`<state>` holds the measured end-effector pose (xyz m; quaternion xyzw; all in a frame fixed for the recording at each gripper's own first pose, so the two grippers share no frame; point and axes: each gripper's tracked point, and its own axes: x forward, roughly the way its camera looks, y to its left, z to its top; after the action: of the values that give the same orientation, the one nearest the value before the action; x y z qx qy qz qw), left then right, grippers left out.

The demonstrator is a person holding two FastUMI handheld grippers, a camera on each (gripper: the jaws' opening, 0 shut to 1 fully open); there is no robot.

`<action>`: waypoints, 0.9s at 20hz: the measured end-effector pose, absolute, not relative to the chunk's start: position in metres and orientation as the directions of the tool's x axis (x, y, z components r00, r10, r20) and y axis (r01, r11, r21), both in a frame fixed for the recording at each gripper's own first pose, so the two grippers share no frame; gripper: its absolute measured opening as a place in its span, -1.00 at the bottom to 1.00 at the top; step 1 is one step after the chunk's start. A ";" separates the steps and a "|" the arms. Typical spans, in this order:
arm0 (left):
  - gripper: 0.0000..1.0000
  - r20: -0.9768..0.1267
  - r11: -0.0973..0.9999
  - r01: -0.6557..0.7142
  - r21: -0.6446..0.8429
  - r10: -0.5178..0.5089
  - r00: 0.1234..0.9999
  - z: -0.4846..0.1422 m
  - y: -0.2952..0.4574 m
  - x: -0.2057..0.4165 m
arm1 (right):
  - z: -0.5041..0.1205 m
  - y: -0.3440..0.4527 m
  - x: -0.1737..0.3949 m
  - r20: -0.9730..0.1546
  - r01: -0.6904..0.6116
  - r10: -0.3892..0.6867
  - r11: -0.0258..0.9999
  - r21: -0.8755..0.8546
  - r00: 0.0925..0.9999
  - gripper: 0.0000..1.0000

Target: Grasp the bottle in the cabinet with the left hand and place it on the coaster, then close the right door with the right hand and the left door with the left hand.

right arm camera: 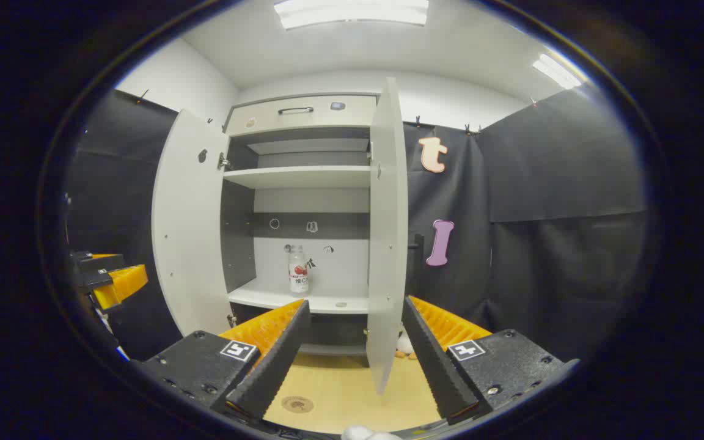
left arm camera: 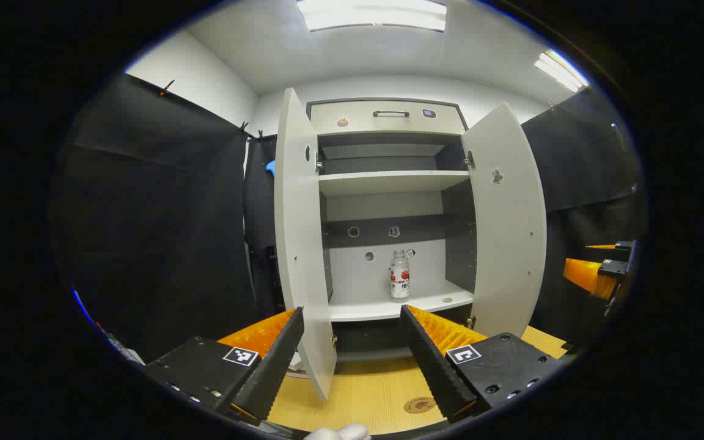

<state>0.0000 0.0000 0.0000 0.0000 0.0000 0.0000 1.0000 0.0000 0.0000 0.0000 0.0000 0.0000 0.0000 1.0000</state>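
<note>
Ahead, at twelve o'clock from our left gripper, the bottle stands upright on the cabinet's lower shelf, well apart from the spread, empty jaws. Both doors hang open. Our right gripper is likewise spread and empty. The coaster lies on the table at five o'clock.

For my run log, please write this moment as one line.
stage: start | bottle: upright on cabinet shelf | coaster: bare | both doors: open | left gripper: open | right gripper: open
</note>
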 end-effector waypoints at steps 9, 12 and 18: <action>0.92 -0.018 1.000 -0.021 0.008 0.021 1.000 -0.006 0.006 0.003 | -0.003 0.005 0.008 -0.003 -0.016 0.016 1.000 -0.006 1.000 0.98; 0.92 -0.017 1.000 -0.024 0.013 0.025 1.000 -0.007 0.004 0.010 | -0.003 0.003 0.010 -0.004 -0.013 0.013 1.000 -0.005 1.000 0.98; 0.92 -0.020 1.000 -0.011 -0.013 0.011 1.000 -0.018 -0.008 0.048 | -0.006 -0.008 0.016 -0.021 0.006 -0.007 1.000 -0.010 1.000 0.99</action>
<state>0.0482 -0.0078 -0.0181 -0.0067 0.0100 0.0055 0.9999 0.0157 -0.0079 -0.0058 -0.0051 0.0104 -0.0033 0.9999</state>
